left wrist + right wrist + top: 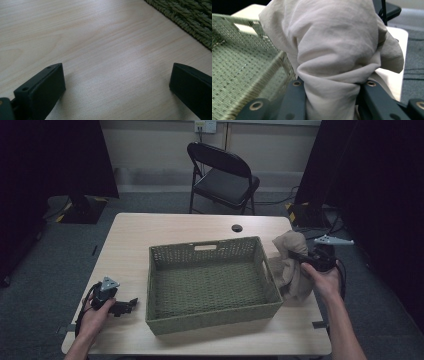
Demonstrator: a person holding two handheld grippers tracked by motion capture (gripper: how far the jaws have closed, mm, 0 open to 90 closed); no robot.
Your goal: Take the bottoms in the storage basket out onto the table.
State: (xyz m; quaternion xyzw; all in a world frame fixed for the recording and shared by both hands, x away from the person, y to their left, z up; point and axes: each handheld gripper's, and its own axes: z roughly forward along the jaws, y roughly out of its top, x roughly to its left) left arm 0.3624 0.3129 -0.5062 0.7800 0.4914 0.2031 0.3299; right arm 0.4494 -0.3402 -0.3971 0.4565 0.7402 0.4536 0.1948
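Right gripper: we see the right gripper (300, 257) just off the right end wall of the basket, its jaws squeezed onto a bunched beige cloth (332, 50) — the fabric is pinched tight between them.
Cloth: the crumpled beige fabric cloth (290, 265) bulges out past the jaws of the right gripper (329, 100), one fold standing above them, the rest hanging down to the table beside the basket.
Left gripper: we find the left gripper (125, 306) low on the table, its jaws spread wide with only bare wood between them — nothing is held.
Left gripper view: the left gripper (117, 82) looks along the tabletop; the woven wall sits ahead and to its right.
Basket: the rectangular olive-green woven basket (200, 317) lies between the two grippers, close to each.
Table: the pale wood-grain table (130, 240) carries the basket and the left gripper.
Beyond: a black folding chair (222, 175) stands past the table's far edge.
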